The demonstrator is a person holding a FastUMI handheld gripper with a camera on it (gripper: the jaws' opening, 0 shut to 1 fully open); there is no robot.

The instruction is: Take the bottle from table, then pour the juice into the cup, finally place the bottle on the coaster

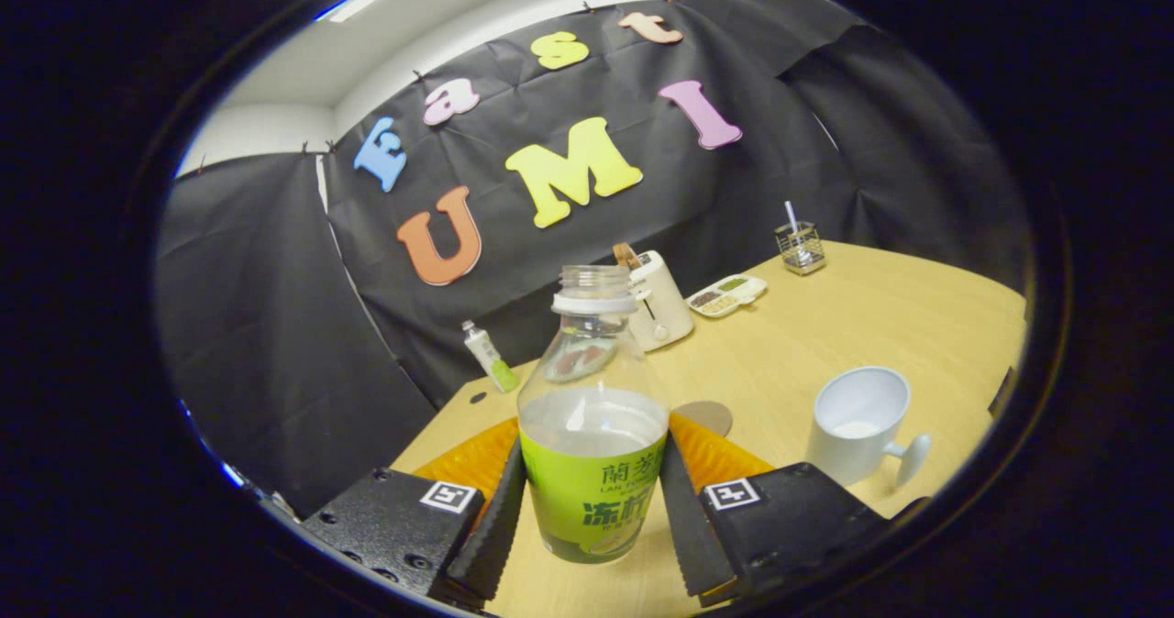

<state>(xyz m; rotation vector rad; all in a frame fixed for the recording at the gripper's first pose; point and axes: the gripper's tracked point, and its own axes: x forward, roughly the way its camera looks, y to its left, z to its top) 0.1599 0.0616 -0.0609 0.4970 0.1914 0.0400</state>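
Observation:
A clear, uncapped bottle (592, 453) with a green label stands between my fingers, its pale liquid reaching just above the label. My gripper (592, 522) is shut on the bottle, one finger pressed to each side of the label. A white cup (858, 421) with its handle turned toward me sits on the wooden table (825, 334), ahead and to the right of the fingers, with a little pale liquid in its bottom. A round brown coaster (706, 416) lies just behind the bottle, partly hidden by it.
Toward the back wall stand a white toaster (658, 302), a small bottle (489, 355) with a green label, a flat white tray (727, 294) and a wire holder (801, 248) with a utensil in it. The table's edge runs close behind the cup.

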